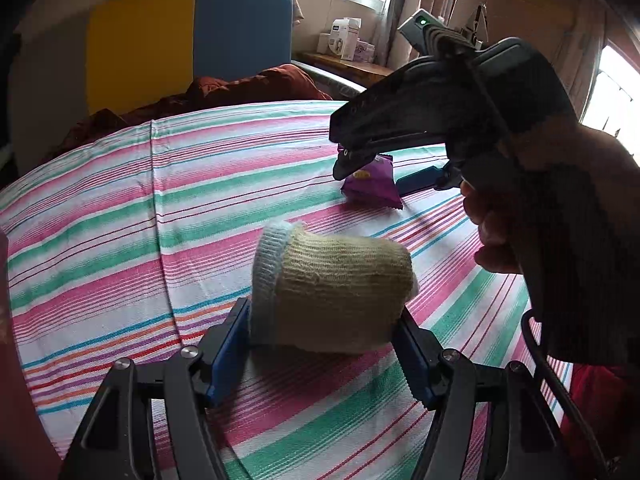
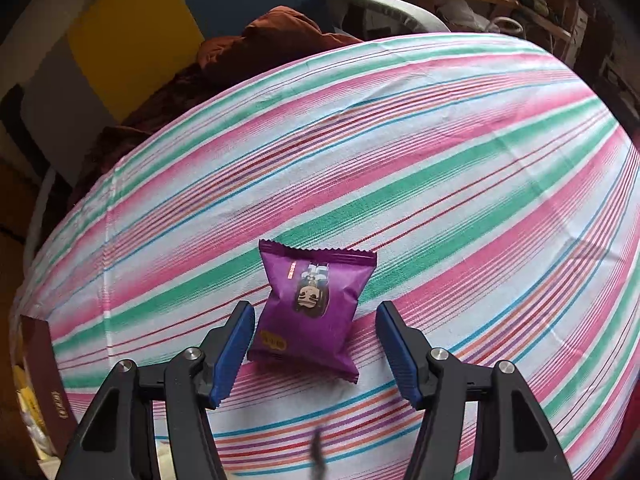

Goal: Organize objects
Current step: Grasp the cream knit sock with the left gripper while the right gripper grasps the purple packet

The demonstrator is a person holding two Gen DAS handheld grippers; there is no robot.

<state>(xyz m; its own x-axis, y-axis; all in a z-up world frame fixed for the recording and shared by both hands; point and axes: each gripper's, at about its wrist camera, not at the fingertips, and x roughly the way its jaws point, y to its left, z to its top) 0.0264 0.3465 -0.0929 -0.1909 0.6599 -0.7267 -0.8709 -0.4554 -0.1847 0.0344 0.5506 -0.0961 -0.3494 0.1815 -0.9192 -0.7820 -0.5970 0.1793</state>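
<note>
At nine o'clock in the right wrist view, a dark red box [image 2: 44,376] is cut off by the frame edge, its gold lettering too small to read. A blurred dark streak [image 2: 318,454] hangs at six o'clock, unidentifiable.

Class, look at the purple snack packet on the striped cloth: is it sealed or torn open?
Sealed, as far as shown. The purple snack packet looks puffed, and both crimped ends look intact, lying flat on the striped cloth.

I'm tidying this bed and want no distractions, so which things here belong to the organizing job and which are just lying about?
Part of the job:
- knitted sock, between the left gripper fingers
- purple snack packet, under the open right gripper

Just lying about:
- rust-brown blanket
- boxes on the windowsill
- dark red book at the sheet's edge
- striped sheet itself
</note>
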